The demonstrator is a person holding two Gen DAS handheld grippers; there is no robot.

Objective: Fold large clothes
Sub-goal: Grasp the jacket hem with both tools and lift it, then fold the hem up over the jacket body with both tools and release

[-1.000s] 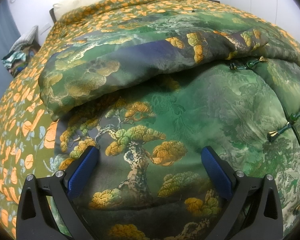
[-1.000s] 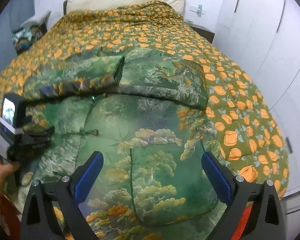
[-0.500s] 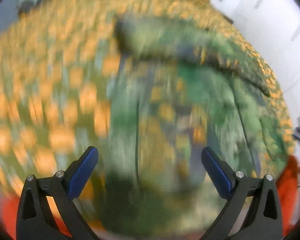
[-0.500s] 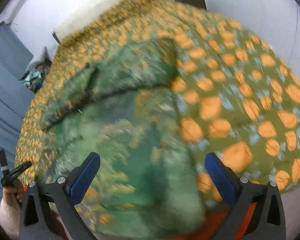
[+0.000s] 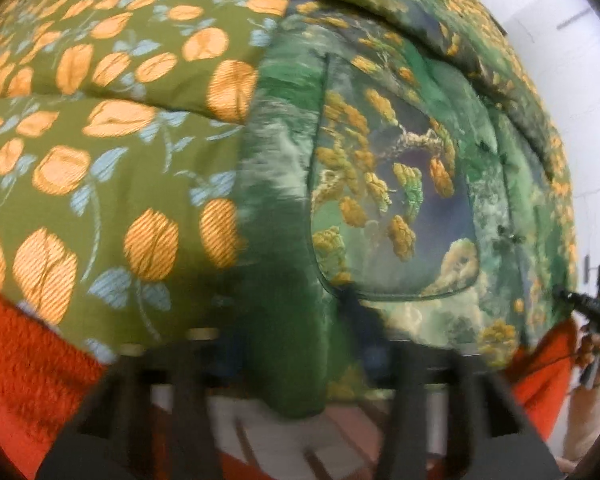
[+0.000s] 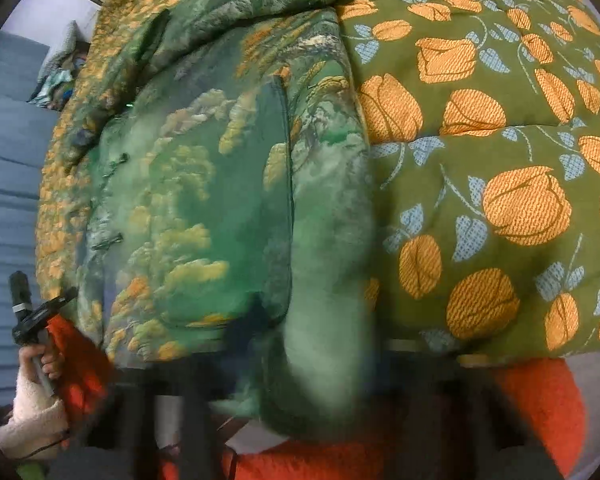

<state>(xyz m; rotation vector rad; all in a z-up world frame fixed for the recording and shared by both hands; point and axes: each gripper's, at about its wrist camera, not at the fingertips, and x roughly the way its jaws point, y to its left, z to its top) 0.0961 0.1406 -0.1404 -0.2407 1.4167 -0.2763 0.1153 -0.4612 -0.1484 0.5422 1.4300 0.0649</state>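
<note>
While spread across most of both wrist views, quilt [image 5: 100,128] lies olive green with orange tulips and pale blue leaves, filling the space ahead-left of the left gripper [image 5: 296,360] and ahead-right of the right gripper [image 6: 300,360]. Laid flat on top of that quilt: padded jacket [image 5: 380,184], green with yellow pine clusters, sleeves folded over its far end, small knot buttons down the front. Hem hanging over the near edge of the bed, straight down between both pairs of fingers. Beneath the quilt, at the near edge on both sides, orange fleece blanket [image 6: 540,408].

Left gripper blurred, jaws closing, a fold of the jacket's left hem corner between them; pads seem pressed on the cloth. Right gripper likewise blurred, jaws closing, the right hem corner bunched thickly between the fingers and apparently pinched.

Seen far right of the left gripper, and far left of the right gripper: the opposite tool's black handle, gripped by a hand [image 6: 40,360] in a cream fleece sleeve [image 6: 32,420]. Beyond, blue curtain [image 6: 8,184], left of the bed.
</note>
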